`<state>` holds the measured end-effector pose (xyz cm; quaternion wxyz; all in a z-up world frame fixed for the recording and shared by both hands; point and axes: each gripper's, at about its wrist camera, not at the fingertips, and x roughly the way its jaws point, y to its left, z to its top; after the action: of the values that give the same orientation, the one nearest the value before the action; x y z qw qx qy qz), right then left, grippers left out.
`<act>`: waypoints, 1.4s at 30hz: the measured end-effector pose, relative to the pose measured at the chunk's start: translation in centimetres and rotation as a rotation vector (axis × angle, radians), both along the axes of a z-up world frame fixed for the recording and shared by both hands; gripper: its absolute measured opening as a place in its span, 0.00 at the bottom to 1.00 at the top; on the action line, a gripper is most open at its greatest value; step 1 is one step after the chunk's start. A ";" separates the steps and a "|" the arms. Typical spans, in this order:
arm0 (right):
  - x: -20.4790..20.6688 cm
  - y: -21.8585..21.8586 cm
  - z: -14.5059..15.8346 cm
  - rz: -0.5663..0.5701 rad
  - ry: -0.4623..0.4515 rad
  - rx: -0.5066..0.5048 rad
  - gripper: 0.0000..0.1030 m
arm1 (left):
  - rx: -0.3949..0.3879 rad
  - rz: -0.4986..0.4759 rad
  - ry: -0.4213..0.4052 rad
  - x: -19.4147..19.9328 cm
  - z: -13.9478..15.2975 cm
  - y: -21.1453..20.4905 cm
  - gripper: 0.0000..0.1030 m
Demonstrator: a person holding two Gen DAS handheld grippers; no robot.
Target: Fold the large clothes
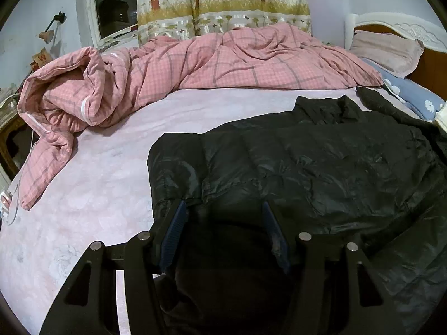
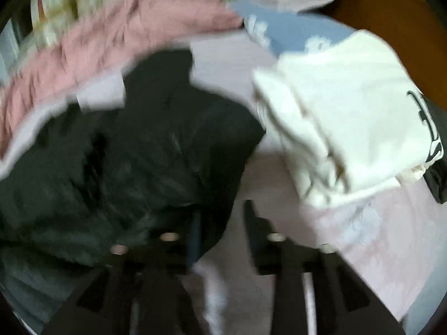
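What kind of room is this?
Most likely a bedroom: a bed with a white headboard, a rumpled pink quilt, a pillow and a curtain behind it.

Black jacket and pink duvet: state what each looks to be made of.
Black jacket: likely a thin synthetic shell such as nylon or polyester, with padded fill. It has a slight sheen, fine crinkles and stitched puffy panels.
Pink duvet: probably woven cotton or a cotton blend over soft filling. It looks matte, with a grey check pattern and thick rounded folds. Neither fibre can be confirmed by look alone.
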<state>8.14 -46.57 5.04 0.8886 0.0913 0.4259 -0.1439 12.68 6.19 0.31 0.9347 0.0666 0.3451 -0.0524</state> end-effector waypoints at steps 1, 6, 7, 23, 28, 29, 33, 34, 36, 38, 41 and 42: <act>0.0 0.7 0.8 0.026 -0.048 -0.011 0.58 | -0.002 0.000 0.001 0.0 0.0 0.0 0.54; 2.8 5.0 2.1 0.177 -0.156 -0.061 0.63 | 0.000 0.000 0.007 0.0 -0.1 -0.1 0.54; 4.0 5.5 1.4 0.185 -0.138 -0.050 0.63 | 0.000 -0.001 0.008 0.0 -0.2 -0.1 0.54; -1.9 5.2 4.3 0.321 -0.457 -0.051 0.04 | 0.008 -0.027 -0.054 -0.9 0.8 -0.7 0.54; -2.9 1.5 3.0 -0.039 -0.374 -0.141 0.04 | 0.011 -0.020 -0.049 -0.9 0.8 -0.6 0.54; -2.0 0.5 1.9 -0.142 -0.272 -0.192 0.05 | 0.011 -0.020 -0.051 -0.9 0.9 -0.6 0.54; -0.6 -1.9 -1.1 -0.253 -0.076 -0.191 0.09 | 0.010 -0.021 -0.055 -1.0 0.9 -0.6 0.54; -0.9 -1.8 -0.7 -0.252 -0.105 -0.174 0.14 | 0.010 -0.021 -0.054 -1.0 0.9 -0.6 0.54; -1.7 -1.0 0.8 -0.226 -0.206 -0.158 0.38 | 0.012 -0.021 -0.051 -1.0 0.9 -0.6 0.54; -2.5 0.2 2.2 -0.171 -0.320 -0.168 0.75 | 0.015 -0.022 -0.048 -0.9 0.8 -0.7 0.54; -2.6 3.4 3.6 0.030 -0.392 -0.153 0.75 | 0.019 -0.026 -0.048 -0.9 0.8 -0.8 0.54; -2.5 4.4 3.7 0.098 -0.387 -0.150 0.75 | 0.020 -0.027 -0.050 -0.9 0.8 -0.9 0.54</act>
<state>5.66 -42.15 8.72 0.9640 0.0300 0.2394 -0.1115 11.80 5.34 1.07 0.9415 0.0819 0.3213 -0.0597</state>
